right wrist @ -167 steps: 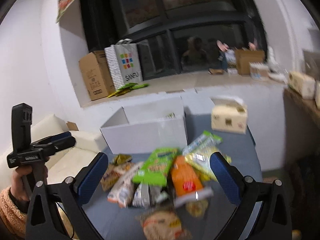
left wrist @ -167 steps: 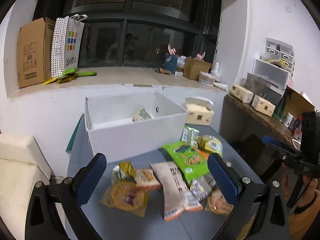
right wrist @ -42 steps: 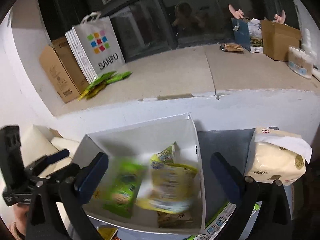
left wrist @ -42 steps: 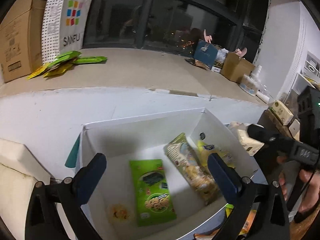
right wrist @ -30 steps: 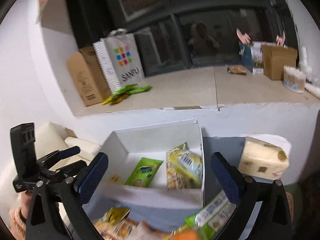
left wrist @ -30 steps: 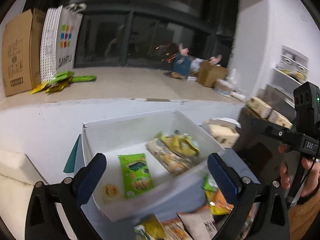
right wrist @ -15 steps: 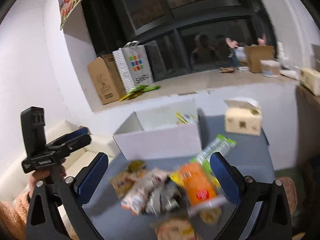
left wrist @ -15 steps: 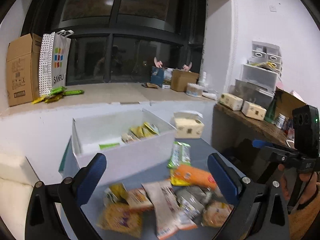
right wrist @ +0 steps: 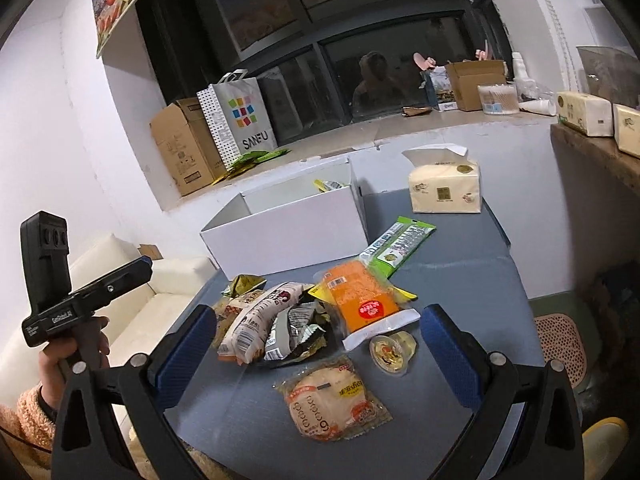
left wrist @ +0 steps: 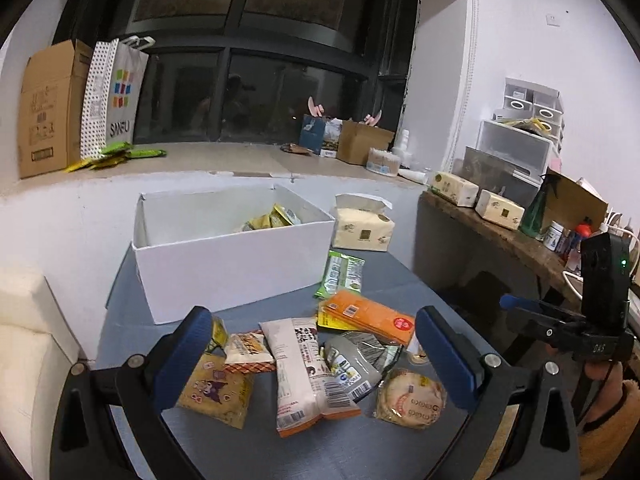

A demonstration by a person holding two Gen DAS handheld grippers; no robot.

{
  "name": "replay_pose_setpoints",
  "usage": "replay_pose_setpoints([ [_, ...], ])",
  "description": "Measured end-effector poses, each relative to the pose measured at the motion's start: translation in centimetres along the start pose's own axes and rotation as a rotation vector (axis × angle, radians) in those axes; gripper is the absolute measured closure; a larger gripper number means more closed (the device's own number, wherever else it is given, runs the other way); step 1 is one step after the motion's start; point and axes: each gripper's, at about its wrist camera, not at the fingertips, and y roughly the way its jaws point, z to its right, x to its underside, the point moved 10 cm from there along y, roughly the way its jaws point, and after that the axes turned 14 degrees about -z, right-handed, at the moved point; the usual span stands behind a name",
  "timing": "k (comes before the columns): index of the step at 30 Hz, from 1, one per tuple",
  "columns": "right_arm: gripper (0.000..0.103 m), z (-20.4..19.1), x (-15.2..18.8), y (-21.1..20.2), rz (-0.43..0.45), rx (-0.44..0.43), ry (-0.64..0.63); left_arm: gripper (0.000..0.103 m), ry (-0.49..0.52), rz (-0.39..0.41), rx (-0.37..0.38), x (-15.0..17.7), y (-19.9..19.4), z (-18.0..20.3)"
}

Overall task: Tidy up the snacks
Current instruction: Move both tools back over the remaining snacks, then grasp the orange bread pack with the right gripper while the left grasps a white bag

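Through my left wrist camera, my left gripper (left wrist: 320,354) hung above the near end of the grey table (left wrist: 404,280) with its jaws spread wide and nothing between them. Directly under it lay the loose snacks: a long white packet (left wrist: 305,372) running toward me, a yellow cartoon pouch (left wrist: 214,390) to its left, a crumpled silver bag (left wrist: 356,362) to its right, and a round cracker pack (left wrist: 412,398) nearest the edge. An orange packet (left wrist: 370,316) and a green packet (left wrist: 342,274) lay farther back, near the white box (left wrist: 236,270), which already held a few yellow wrappers against its far wall. A tissue pack (left wrist: 362,226) stood just beside the box.

Through my right wrist camera, my right gripper (right wrist: 318,350) was likewise wide apart and empty, poised over the same heap. Here a small jelly cup (right wrist: 393,351) sat just beside the orange packet's clear end, and the cracker pack (right wrist: 334,402) lay closest to me. My left hand (right wrist: 70,354) held the other tool off to the side, clear of the table.

I judged the risks plain enough. The packets overlapped, so closing on the white one could have dragged the silver bag along or pinched two at once. The wrappers looked slick and flat, likely to slip from a shallow grip. The cracker pack could have been crushed by a hard squeeze, and the cup knocked off the edge.
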Motion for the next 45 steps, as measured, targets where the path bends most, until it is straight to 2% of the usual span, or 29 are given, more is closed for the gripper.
replay_pose_setpoints([
  [11,0.000,-1.2,0.5,1.4,-0.032,0.026,-0.055,0.000,-0.003,0.004,-0.011,0.1,-0.8,-0.9],
  [15,0.000,-1.7,0.8,2.3,-0.056,0.062,-0.106,0.000,-0.021,0.014,-0.021,0.2,-1.5,-1.8],
  [21,0.000,-2.8,1.1,5.3,-0.121,0.064,-0.158,0.000,-0.037,0.017,-0.037,0.9,-2.2,-3.0],
  [23,0.000,-2.9,1.0,6.8,-0.140,0.095,-0.198,0.000,-0.047,0.016,-0.036,1.1,-2.4,-3.4],
  [26,0.000,-1.7,-0.1,9.2,-0.203,0.147,-0.205,0.000,-0.062,0.010,-0.026,1.5,-2.5,-3.9],
  [32,0.000,1.7,-3.0,14.0,-0.323,0.148,-0.165,0.000,-0.062,-0.010,-0.032,2.3,-2.4,-4.3],
  [36,0.000,2.9,-3.0,17.3,-0.415,0.201,-0.212,0.000,-0.059,-0.043,-0.027,2.9,-1.5,-4.2],
  [39,0.000,3.3,-2.5,18.8,-0.466,0.177,-0.197,0.000,-0.051,-0.065,-0.017,3.2,-0.8,-3.8],
  [40,0.007,3.4,-2.3,19.1,-0.482,0.148,-0.162,0.000,-0.048,-0.073,-0.015,3.3,-0.5,-3.7],
  [42,0.026,3.6,-2.6,18.6,-0.462,0.158,-0.155,0.000,-0.050,-0.092,-0.017,3.6,0.1,-3.7],
  [45,0.043,3.4,-2.8,17.5,-0.449,0.155,-0.160,0.000,-0.052,-0.121,-0.002,3.9,1.0,-3.4],
])
